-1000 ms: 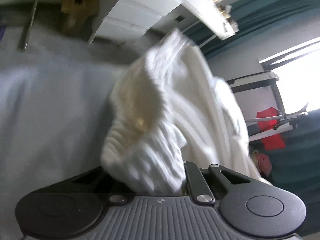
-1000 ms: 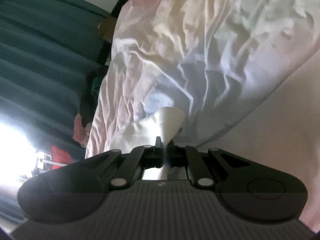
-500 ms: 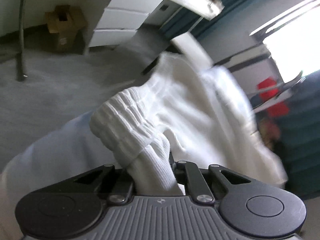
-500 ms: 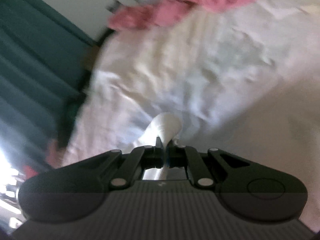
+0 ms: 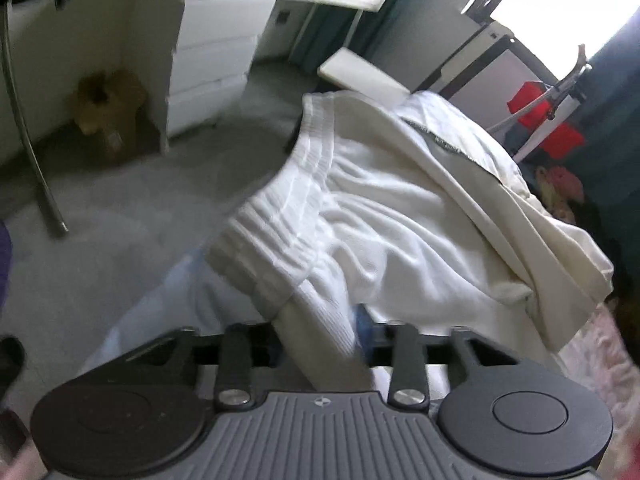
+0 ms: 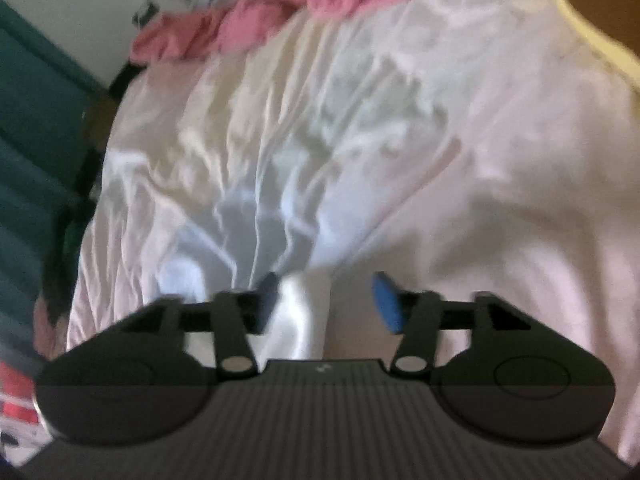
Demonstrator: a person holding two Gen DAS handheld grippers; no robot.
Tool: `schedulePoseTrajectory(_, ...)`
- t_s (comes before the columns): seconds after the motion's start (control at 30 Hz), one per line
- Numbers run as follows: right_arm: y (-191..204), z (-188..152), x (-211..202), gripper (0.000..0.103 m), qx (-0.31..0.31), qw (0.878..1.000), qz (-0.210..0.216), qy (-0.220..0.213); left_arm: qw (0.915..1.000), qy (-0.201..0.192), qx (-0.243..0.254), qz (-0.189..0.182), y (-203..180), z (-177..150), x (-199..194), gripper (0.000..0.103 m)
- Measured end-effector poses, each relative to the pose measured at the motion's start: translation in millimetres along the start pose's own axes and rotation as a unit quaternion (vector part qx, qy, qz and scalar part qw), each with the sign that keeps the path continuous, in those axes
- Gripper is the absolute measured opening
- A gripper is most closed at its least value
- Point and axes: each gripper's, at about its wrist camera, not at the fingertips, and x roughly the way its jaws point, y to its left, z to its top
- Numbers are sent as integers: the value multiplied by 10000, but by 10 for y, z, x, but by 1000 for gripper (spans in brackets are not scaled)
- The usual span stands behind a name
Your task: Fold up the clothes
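A white garment (image 5: 380, 216) with a ribbed waistband (image 5: 280, 224) lies spread ahead of my left gripper (image 5: 320, 332). A cream garment (image 5: 480, 184) is draped over its far side. The left jaws are opening, and a bunched fold of the white cloth still sits between them, hiding the left pad. The blue right pad (image 5: 362, 320) shows beside the cloth. In the right wrist view my right gripper (image 6: 326, 300) is opening over the crumpled pale bed sheet (image 6: 280, 140). A strip of white cloth (image 6: 304, 312) rests against its left pad (image 6: 266, 300), clear of the right pad.
A pink garment (image 6: 260, 12) lies at the bed's far end, near a yellow and brown thing (image 6: 592, 20). Beside the bed are grey carpet (image 5: 120, 240), a white drawer unit (image 5: 212, 64), a cardboard box (image 5: 108, 100), a metal pole (image 5: 28, 136) and red crates (image 5: 540, 108).
Both grippers were shut on white cloth and now stand apart. The left view has rolled and lifted, and the white garment now lies spread out. The right view has tilted toward the pink garment.
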Motion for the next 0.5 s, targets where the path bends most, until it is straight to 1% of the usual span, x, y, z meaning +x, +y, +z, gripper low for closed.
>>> schedulePoseTrajectory(0.03, 37, 9, -45, 65, -89, 9998, 33, -149, 9998, -124, 158, 78, -53, -30, -64, 52)
schedulePoseTrajectory(0.13, 218, -24, -207, 65, -527, 9966, 431, -457, 9961, -543, 594, 347, -295, -133, -288, 60)
schedulePoseTrajectory(0.2, 359, -121, -343, 65, -933, 9900, 931, -497, 9909, -865, 924, 457, -495, -187, -379, 64)
schedulePoseTrajectory(0.23, 431, -180, -412, 65, -1150, 9849, 1198, -492, 9873, -1037, 1095, 507, -605, -201, -394, 65)
schedulePoseTrajectory(0.3, 565, -328, -551, 65, -1603, 9711, 1716, -414, 9775, -1415, 1458, 571, -873, -274, -509, 68)
schedulePoseTrajectory(0.4, 749, -605, -704, 65, -2245, 9480, 2248, -184, 9585, -1905, 2017, 649, -1323, -398, -660, 73)
schedulePoseTrajectory(0.5, 905, -895, -778, 65, -2816, 9245, 2566, 144, 9377, -2120, 2734, 340, -1793, -535, -694, 78)
